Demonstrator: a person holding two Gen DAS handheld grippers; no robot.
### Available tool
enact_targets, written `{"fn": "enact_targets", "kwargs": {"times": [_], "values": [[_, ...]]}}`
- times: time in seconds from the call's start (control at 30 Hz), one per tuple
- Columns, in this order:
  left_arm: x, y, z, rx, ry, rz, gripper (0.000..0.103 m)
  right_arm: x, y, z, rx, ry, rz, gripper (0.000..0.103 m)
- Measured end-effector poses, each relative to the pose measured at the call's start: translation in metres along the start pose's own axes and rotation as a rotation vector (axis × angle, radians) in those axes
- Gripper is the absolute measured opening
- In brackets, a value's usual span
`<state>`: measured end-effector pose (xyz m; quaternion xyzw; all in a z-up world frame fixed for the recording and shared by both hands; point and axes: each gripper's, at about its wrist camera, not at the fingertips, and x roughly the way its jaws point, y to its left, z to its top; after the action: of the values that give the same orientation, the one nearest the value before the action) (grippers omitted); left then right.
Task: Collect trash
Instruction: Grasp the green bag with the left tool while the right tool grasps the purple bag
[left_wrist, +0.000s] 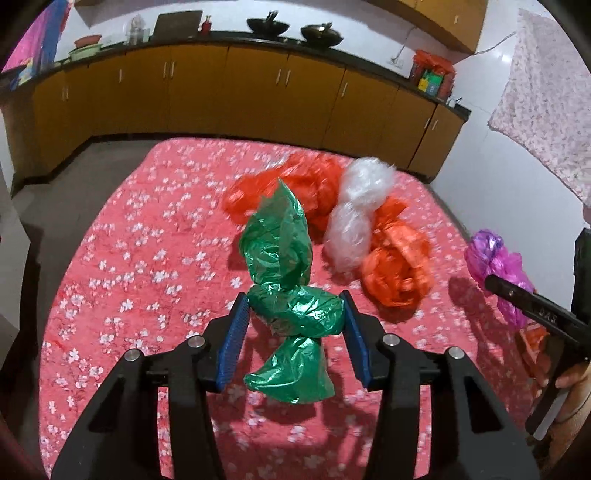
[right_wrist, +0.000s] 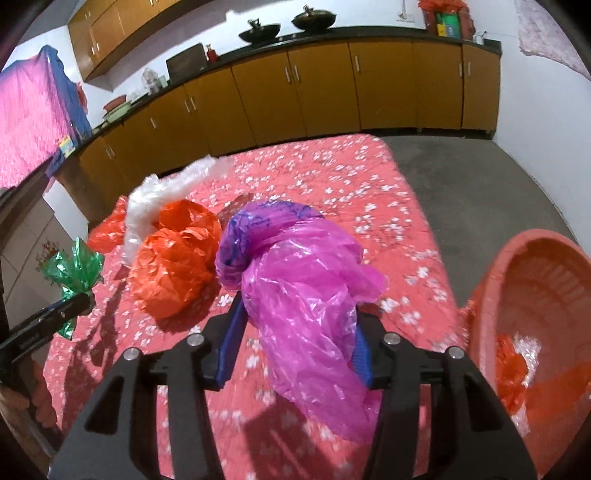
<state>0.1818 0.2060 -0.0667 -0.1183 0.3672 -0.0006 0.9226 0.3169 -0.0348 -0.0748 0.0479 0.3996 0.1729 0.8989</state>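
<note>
The left tongs (left_wrist: 297, 321) clamp a crumpled green bag (left_wrist: 291, 306) between their blue pads. The right tongs (right_wrist: 301, 332) grip a pink bag (right_wrist: 306, 291); orange bags (right_wrist: 173, 273) lie just ahead-left, a basket (right_wrist: 524, 280) to their right.

Support: a bed (left_wrist: 147, 236) covered by a red sheet with white flowers is carrying the items
Lying on it: two orange bags (left_wrist: 395, 269); a clear white bag (left_wrist: 354, 221) between them
Right edge: a pink basket (right_wrist: 524, 295) is sitting beside the sheet; contact unclear
</note>
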Motion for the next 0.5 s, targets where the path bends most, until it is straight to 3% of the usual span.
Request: {"fn": "enact_targets", "kwargs": {"times": [0.27,0.5], "values": [[-0.017,-0.041,0.013,0.062,-0.052,-0.074,0.050,-0.074,-0.023,-0.009,0.056,-0.145,-0.063,0.050],[-0.019,-0.091,0.017,0.138,-0.071,-0.147,0.050,-0.121,-0.051,-0.020,0.091,-0.221,-0.159,0.050]]}}
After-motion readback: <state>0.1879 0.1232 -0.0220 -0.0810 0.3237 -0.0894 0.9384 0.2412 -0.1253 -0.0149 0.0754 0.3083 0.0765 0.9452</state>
